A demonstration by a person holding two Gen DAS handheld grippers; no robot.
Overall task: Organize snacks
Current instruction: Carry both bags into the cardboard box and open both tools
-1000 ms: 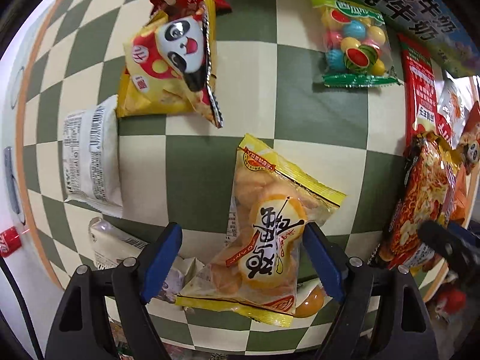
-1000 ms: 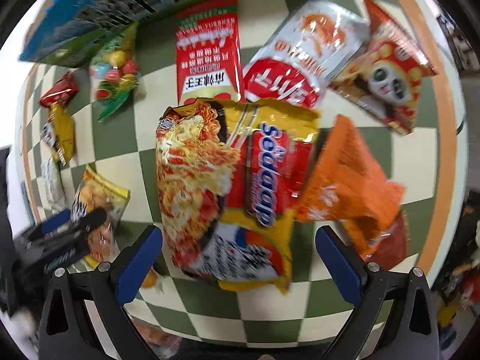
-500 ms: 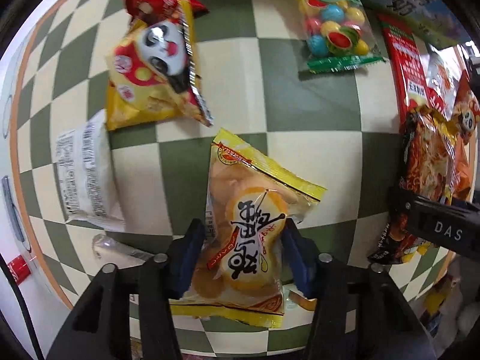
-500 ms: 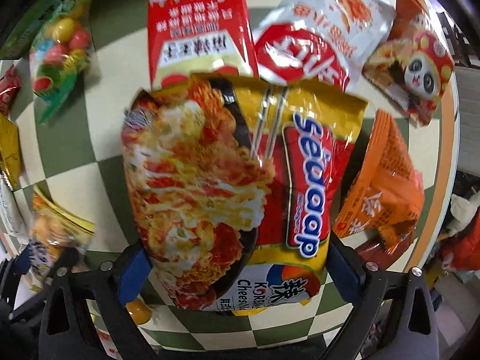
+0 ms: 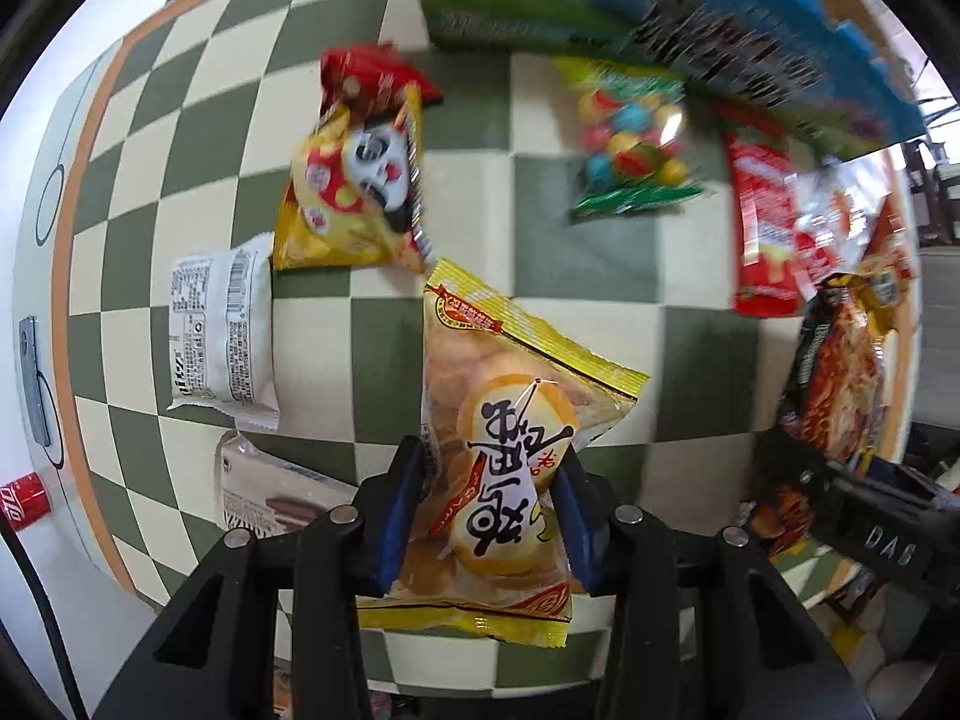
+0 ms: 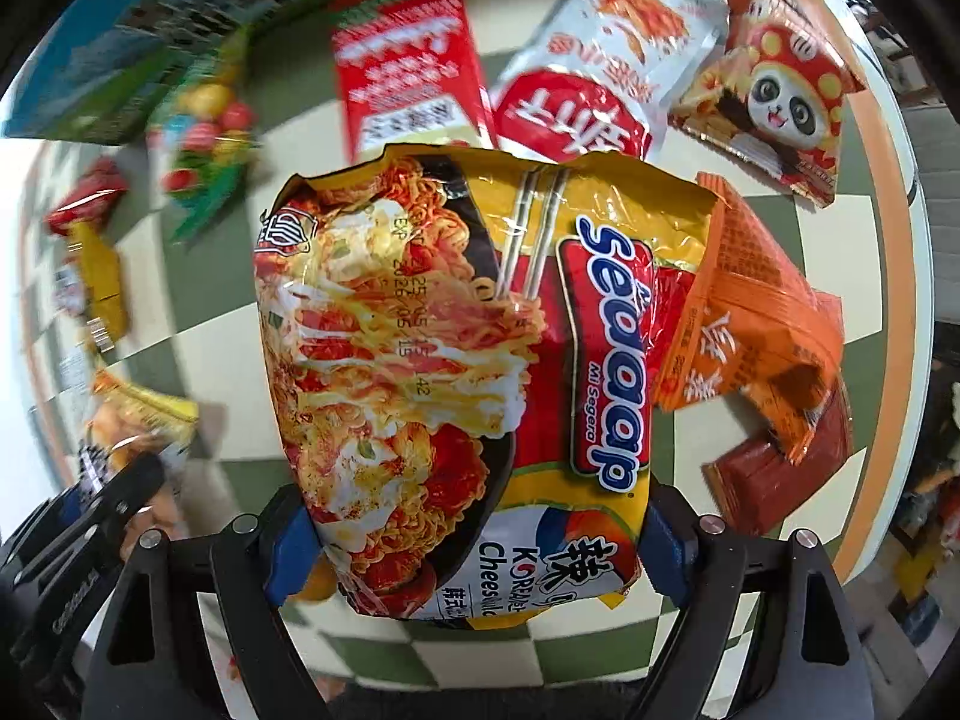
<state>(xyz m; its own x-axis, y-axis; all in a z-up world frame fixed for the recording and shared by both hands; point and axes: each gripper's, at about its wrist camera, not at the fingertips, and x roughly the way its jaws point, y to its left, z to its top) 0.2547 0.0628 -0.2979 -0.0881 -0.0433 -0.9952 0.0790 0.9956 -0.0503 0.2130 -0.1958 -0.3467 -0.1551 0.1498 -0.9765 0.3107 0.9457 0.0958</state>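
My left gripper (image 5: 489,510) is shut on a yellow rice-cracker packet (image 5: 510,420) and holds it above the green-and-cream checked table (image 5: 588,252). In the right wrist view the blue pads (image 6: 294,546) of my right gripper (image 6: 477,546) press on both side edges of a yellow Sedaap noodle packet (image 6: 450,360). Its jaws are closing, and the packet hangs clear of the table. The same noodle packet (image 5: 840,372) and the right gripper's black body show at the right edge of the left wrist view. My left gripper (image 6: 90,522) appears blurred at lower left in the right wrist view.
On the table lie a yellow panda packet (image 5: 354,192), a white packet (image 5: 222,324), a clear wrapped bar (image 5: 270,492), a candy bag (image 5: 636,144), a red sachet (image 6: 408,66), a white-red pack (image 6: 600,78), an orange packet (image 6: 750,312). A blue-green carton (image 5: 660,18) stands behind.
Both grippers came down around their packets, closed on them and rose. The cracker packet and the noodle packet have left the table, which now looks farther away.
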